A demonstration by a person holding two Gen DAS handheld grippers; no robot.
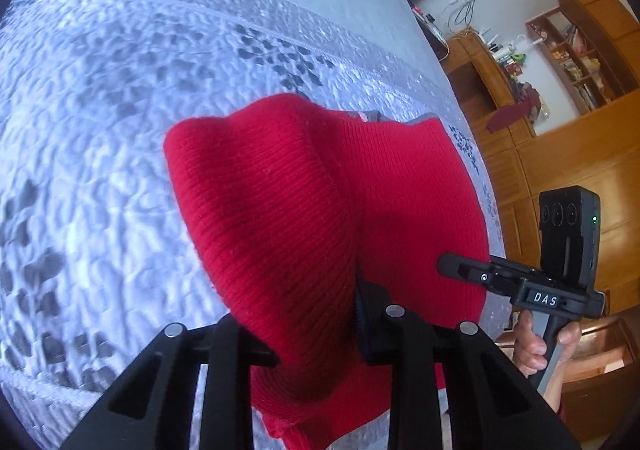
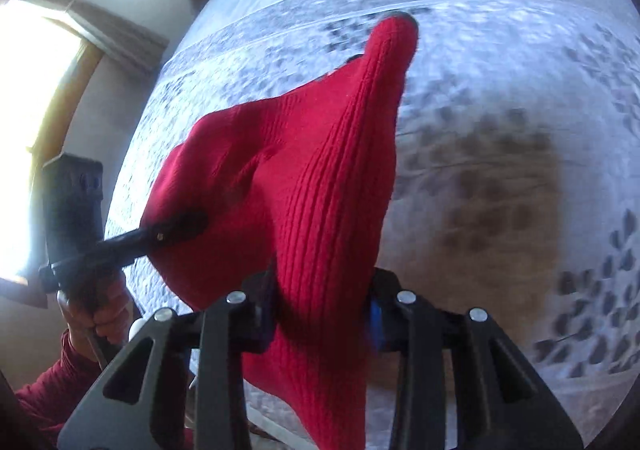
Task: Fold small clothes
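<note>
Knit (image 1: 280,185): soft, light, floppy, apt to sag between grips. Clamped in left gripper (image 1: 316,334) and right gripper (image 2: 320,314); best pinched at edges.

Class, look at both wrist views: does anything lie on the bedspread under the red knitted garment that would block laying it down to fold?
Nothing visible does. The left gripper and right gripper each pinch the red knitted garment, holding it above the bedspread. The patterned cover around it looks bare; the patch directly beneath the garment is hidden.
</note>
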